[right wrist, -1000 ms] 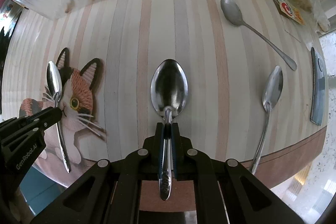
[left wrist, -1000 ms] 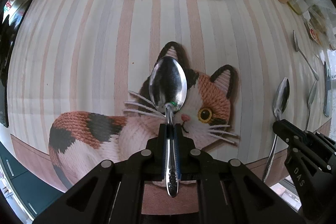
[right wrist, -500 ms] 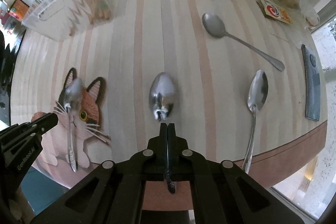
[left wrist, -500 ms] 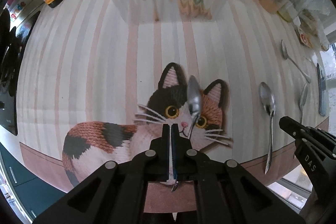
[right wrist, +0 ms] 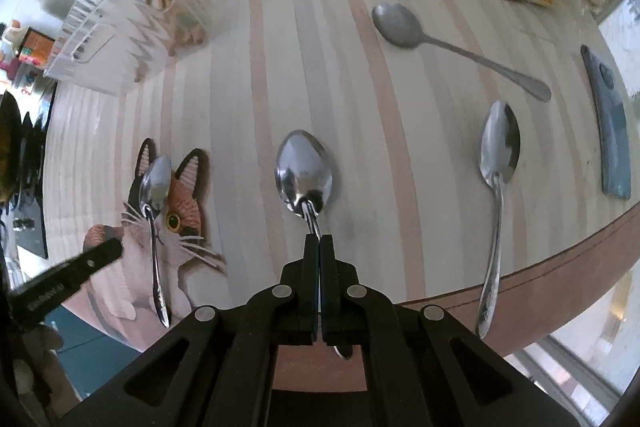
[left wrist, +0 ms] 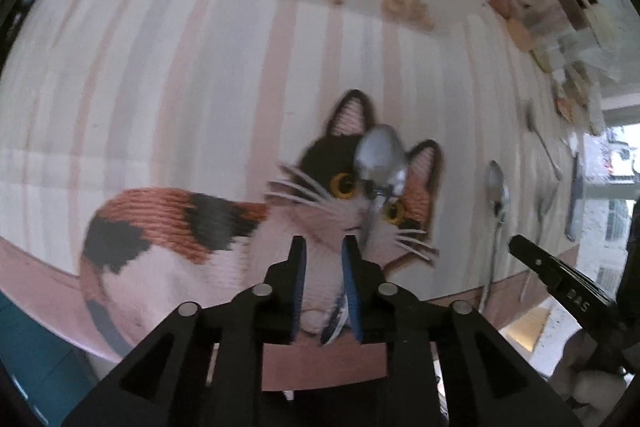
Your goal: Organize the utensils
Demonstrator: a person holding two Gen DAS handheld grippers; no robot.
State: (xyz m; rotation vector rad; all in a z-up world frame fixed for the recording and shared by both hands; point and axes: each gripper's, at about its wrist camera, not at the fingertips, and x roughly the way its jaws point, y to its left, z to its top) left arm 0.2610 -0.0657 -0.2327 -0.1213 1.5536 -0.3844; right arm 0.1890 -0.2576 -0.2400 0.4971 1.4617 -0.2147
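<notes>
Counting spoons: I see four in the right view: cat spoon (right wrist: pixel 154 187), middle spoon (right wrist: pixel 304 175), right spoon (right wrist: pixel 500 151), far spoon (right wrist: pixel 400 27).
Cat mat (right wrist: pixel 184 215): one, under the cat spoon.
Left gripper (left wrist: pixel 323 255): narrow gap, just been opening; the handle end shows between the jaws, unpressed.
Right gripper (right wrist: pixel 320 247): jaws together over the middle spoon's handle.
Clear bin (right wrist: pixel 120 39): one.
Left view only: the cat's whole body, blurred.

My right gripper (right wrist: pixel 319 247) is pinched onto the middle spoon (right wrist: pixel 304 173) near the table's (right wrist: pixel 240 75) front edge. Another spoon (right wrist: pixel 154 211) lies on the cat picture (right wrist: pixel 180 227) leftward; two spoons (right wrist: pixel 498 167) (right wrist: pixel 440 43) sit rightward.
</notes>
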